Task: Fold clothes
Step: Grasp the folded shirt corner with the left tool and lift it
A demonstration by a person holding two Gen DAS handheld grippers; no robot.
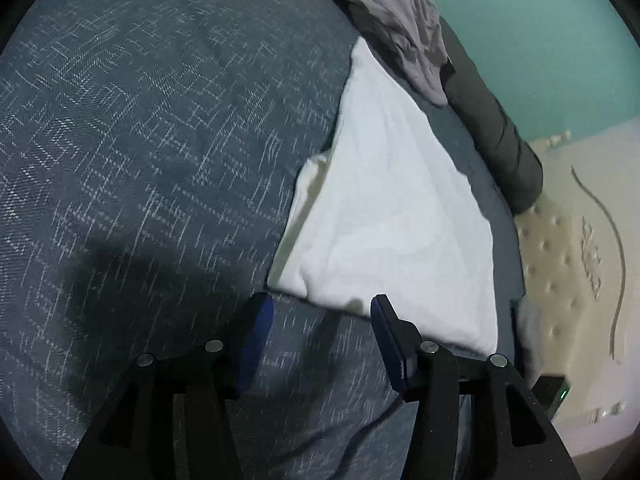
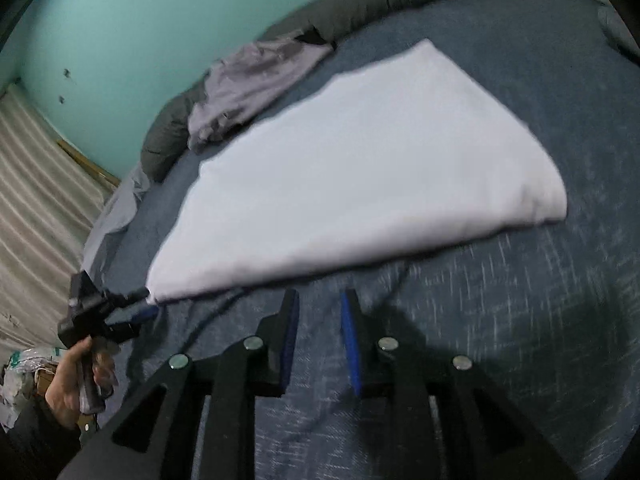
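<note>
A white garment [image 1: 392,216] [image 2: 360,184] lies folded flat on the blue patterned bed cover [image 1: 140,140] [image 2: 520,300]. My left gripper [image 1: 320,307] stands open right at the garment's near edge, its blue pads apart with nothing pressed between them. In the right wrist view the left gripper [image 2: 149,303] sits at the garment's left corner, held by a hand [image 2: 76,384]. My right gripper [image 2: 320,295] hovers just short of the garment's long near edge, jaws narrowly open over bare bed cover, gripping nothing.
A crumpled purple-grey garment [image 1: 400,20] [image 2: 248,88] lies beyond the white one, against a dark grey rolled blanket [image 1: 496,136] [image 2: 360,4] along the teal wall. A pale cloth [image 2: 116,216] hangs at the bed's edge. Bare cream mattress [image 1: 568,240] shows at the right.
</note>
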